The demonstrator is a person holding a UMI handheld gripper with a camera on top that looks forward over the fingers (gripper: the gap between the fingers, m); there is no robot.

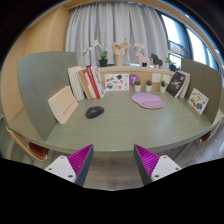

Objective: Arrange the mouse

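Mouse (95, 112): dark, on the green table (120, 135), well beyond the fingers, left of centre, near leaning books (85, 82).
Pink mat (149, 101): right of mouse, apart.
Gripper (114, 162): fingers spread wide, empty.
Approach: judge best to steer left, straddle mouse squarely before closing.

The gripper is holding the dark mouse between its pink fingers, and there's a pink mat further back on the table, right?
Not quite. The gripper view shows the gripper open and holding nothing; the dark mouse lies on the table beyond the fingers. The pink mat further back is right.
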